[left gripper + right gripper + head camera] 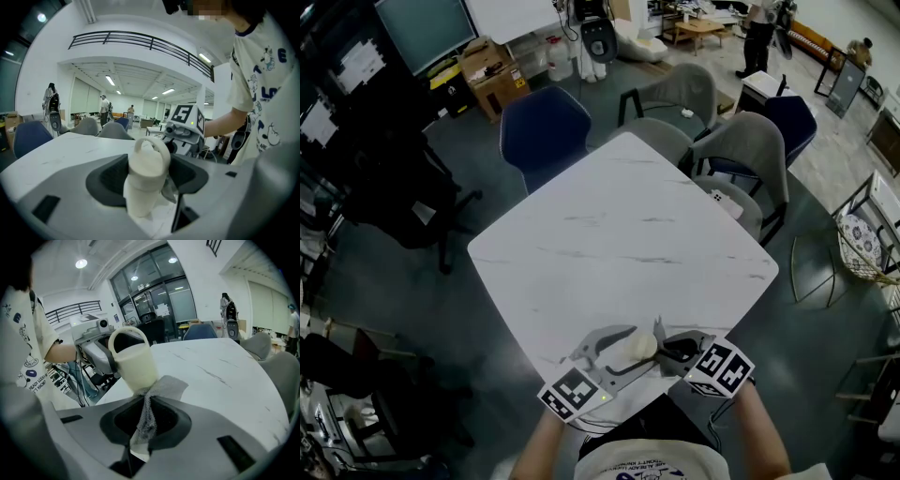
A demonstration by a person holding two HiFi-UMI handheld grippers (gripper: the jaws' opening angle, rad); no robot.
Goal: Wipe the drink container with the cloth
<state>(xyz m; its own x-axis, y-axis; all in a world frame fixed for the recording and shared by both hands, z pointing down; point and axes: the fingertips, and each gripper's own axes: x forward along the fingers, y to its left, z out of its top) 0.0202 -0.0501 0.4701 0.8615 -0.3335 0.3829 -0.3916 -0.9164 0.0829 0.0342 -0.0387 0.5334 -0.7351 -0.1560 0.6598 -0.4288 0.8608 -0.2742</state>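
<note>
Left gripper (147, 190) is clamped on a cream drink cup (146, 168) with a loop handle, jaws snug on both sides of it. Right gripper (143, 427) has its jaws pinched shut on a grey mesh cloth (147, 420), and the cloth's free end lies against the cup's lower side just ahead of those jaws. All this is over the near corner of a white marble-look table (619, 234). Past its far edges there's a blue chair (542, 127) and grey chairs (748, 150), then a cardboard box (492, 75) and a monitor (422, 28), all on a dark grey floor (412, 281).

Drink container (146, 174) between left gripper (621, 349) jaws, at table (619, 234) near edge. Cloth (148, 414) in right gripper (671, 352), touching container. Chairs (675, 98) behind table.
</note>
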